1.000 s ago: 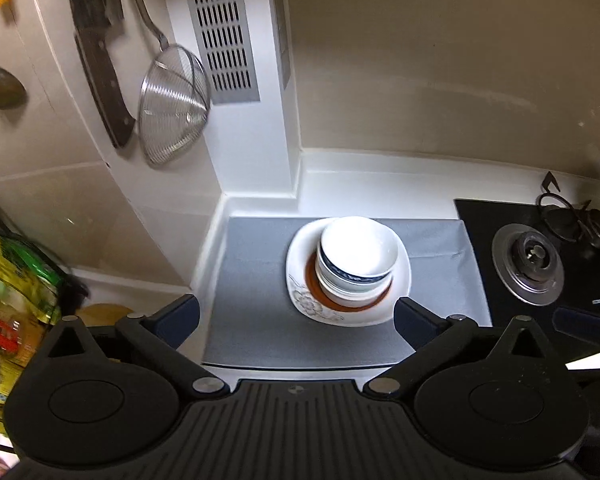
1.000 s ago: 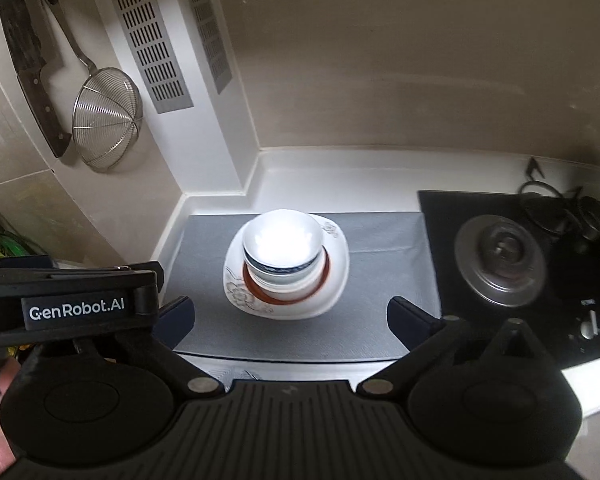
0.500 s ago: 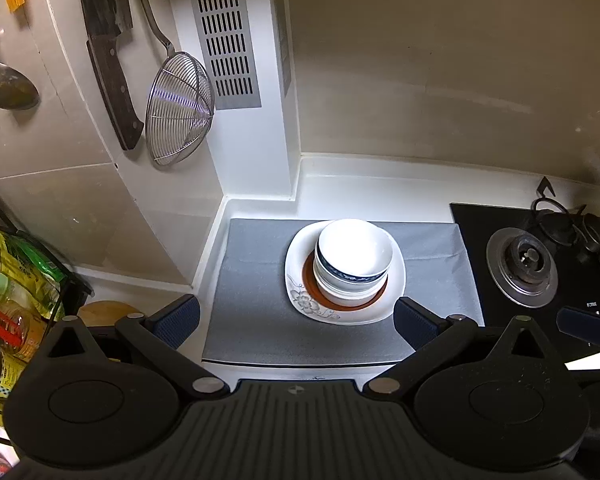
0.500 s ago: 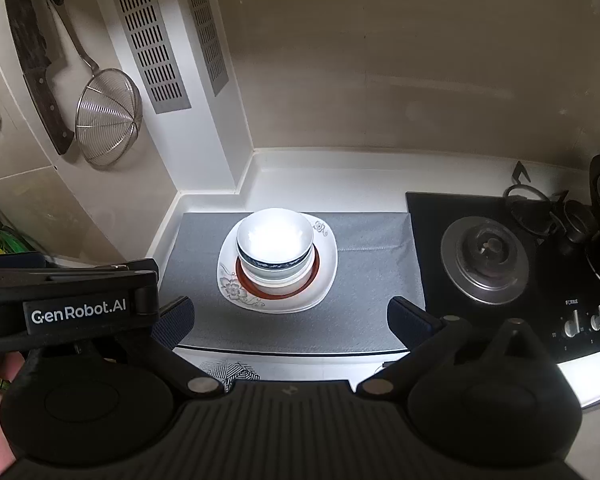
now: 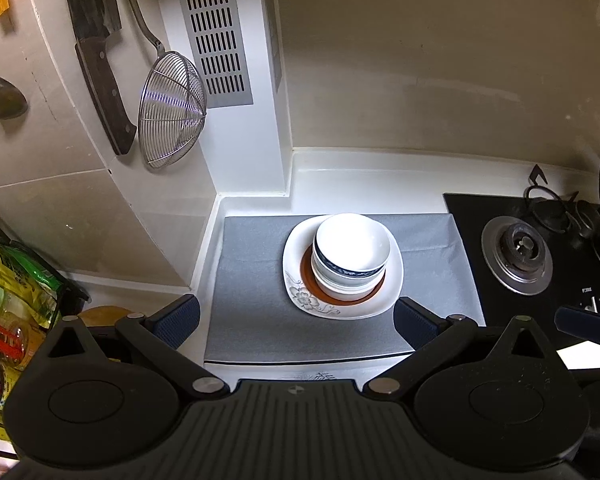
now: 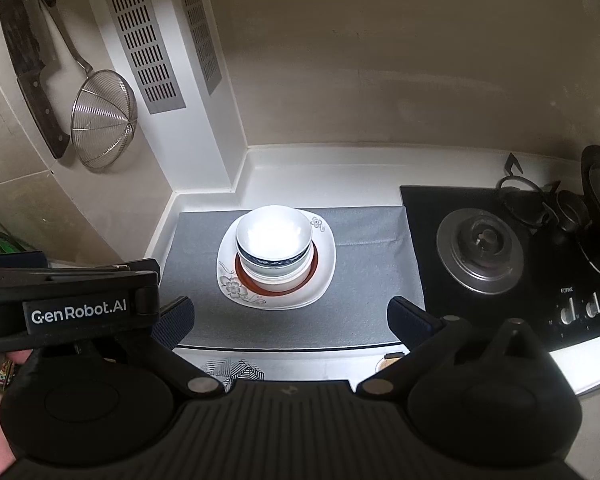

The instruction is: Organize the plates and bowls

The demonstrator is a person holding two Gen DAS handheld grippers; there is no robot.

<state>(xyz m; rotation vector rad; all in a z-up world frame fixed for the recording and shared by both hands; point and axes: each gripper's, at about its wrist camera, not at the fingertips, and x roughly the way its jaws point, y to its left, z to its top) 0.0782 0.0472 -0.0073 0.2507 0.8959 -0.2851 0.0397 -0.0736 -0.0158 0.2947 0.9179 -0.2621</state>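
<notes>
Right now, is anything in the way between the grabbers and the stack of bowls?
No. Only bare grey mat lies between the open left gripper, the open right gripper and the stacked bowls on the white plate.

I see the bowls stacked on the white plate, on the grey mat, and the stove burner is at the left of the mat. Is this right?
Not quite. The burner is to the right of the grey mat, as the right wrist view shows. The rest holds: the bowls are stacked on the white plate, which sits on the mat.
</notes>
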